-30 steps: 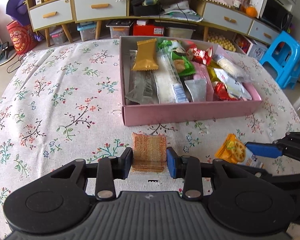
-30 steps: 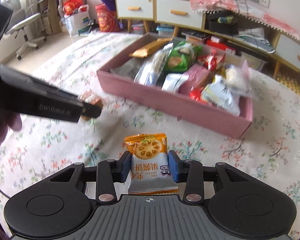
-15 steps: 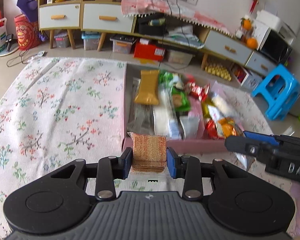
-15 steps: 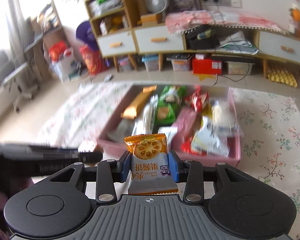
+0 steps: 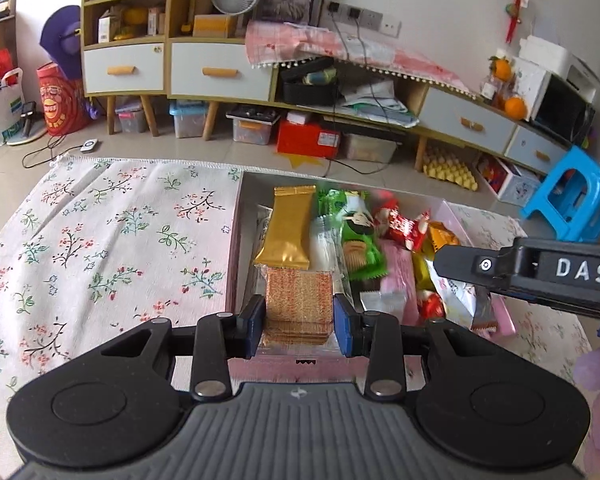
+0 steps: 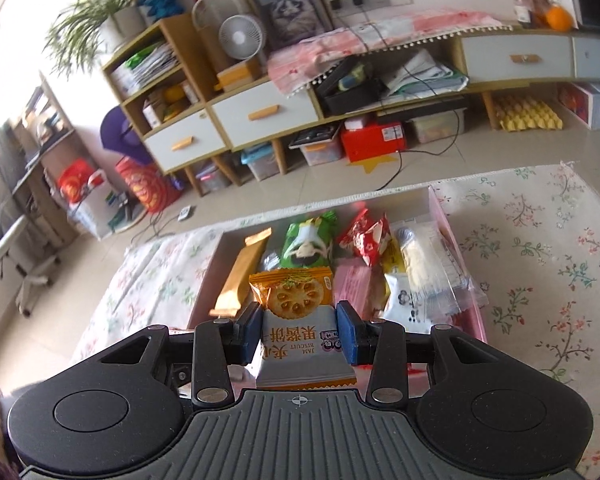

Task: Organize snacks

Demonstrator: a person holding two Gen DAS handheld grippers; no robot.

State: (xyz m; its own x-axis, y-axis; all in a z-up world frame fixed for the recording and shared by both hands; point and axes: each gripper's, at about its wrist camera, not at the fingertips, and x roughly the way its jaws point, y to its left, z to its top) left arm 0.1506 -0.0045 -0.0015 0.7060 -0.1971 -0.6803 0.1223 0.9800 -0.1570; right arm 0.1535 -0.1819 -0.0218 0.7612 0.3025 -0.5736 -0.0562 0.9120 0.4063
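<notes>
While the floral tablecloth (image 5: 100,240) fills most of both wrist views, the pink box (image 5: 233,256) sits on it toward the far edge, already packed with snacks. Behind it: a long low cabinet (image 5: 220,72) with white drawers against the wall, blue stool (image 5: 572,200) on the floor at right.

Box contents, seen from the left wrist: gold wrapper (image 5: 287,232) lying lengthwise at the left side, green packet (image 5: 356,236) beside it, red packets (image 5: 404,224) further right, clear and white packs along the right wall.

Left gripper (image 5: 300,324): jaws partly closed, blue pads pressed on both sides of a clear-wrapped wafer pack (image 5: 299,300), held above the box's near left corner. Right gripper (image 6: 299,330): same partial opening, pads clamped on the jam biscuit pack (image 6: 296,312), orange top with a round biscuit print, white lower half. It hangs over the near edge of the box. Right gripper's body also crosses the right side of the left wrist view, above the box's right half.
</notes>
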